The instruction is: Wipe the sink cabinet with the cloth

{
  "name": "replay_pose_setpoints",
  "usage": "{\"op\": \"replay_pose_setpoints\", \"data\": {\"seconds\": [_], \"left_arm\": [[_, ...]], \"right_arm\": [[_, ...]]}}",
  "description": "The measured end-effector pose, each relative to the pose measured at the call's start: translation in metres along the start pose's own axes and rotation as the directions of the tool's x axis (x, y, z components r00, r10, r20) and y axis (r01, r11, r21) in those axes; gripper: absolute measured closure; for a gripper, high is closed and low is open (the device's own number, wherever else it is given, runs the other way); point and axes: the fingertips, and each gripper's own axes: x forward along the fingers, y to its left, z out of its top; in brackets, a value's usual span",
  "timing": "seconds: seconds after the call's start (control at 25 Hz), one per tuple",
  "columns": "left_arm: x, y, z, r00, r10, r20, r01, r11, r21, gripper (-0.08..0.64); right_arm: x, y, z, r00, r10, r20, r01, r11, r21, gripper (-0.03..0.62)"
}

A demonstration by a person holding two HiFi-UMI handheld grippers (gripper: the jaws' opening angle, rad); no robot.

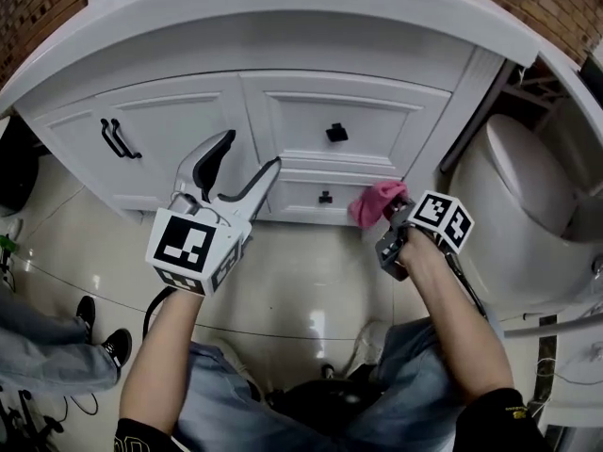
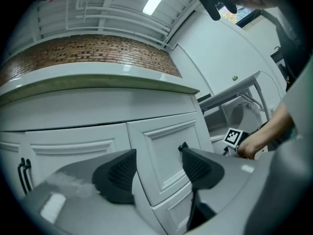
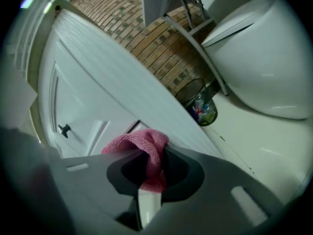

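The white sink cabinet (image 1: 283,111) fills the top of the head view, with doors and two small drawers. My right gripper (image 1: 394,213) is shut on a pink cloth (image 1: 375,201), which presses against the cabinet's lower right corner post beside the bottom drawer. In the right gripper view the cloth (image 3: 146,151) bunches between the jaws against the white post (image 3: 122,92). My left gripper (image 1: 247,169) hangs open in front of the cabinet's middle, its jaws apart with nothing between them. The left gripper (image 2: 156,169) looks at the cabinet front (image 2: 161,146).
A white toilet (image 1: 523,215) stands close to the right of the cabinet. A mesh bin (image 3: 199,104) stands by the brick wall behind it. Black handles (image 1: 118,139) sit on the left door, knobs (image 1: 336,132) on the drawers. A bystander's shoes (image 1: 104,342) are at left on the tiled floor.
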Motion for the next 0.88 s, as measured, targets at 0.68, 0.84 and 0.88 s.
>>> {"op": "replay_pose_setpoints", "data": {"seconds": [0.68,0.84,0.88], "left_arm": [[-0.026,0.004,-0.013,0.998,0.027,-0.061,-0.027,1.000,0.002,0.262],[-0.046,0.019,-0.019,0.995,0.063,-0.083,-0.061,0.998,0.020,0.262],[-0.049,0.022,-0.023,0.994,0.062,-0.095,-0.060,0.998,0.025,0.262]], "right_arm": [[0.095,0.127,-0.148,0.939,0.294,-0.178,-0.306,0.951,-0.040,0.544],[0.103,0.128,-0.158,0.937,0.272,-0.218,-0.282,0.959,-0.013,0.543],[0.102,0.128,-0.156,0.933,0.280,-0.225,-0.289,0.957,-0.008,0.544]]}}
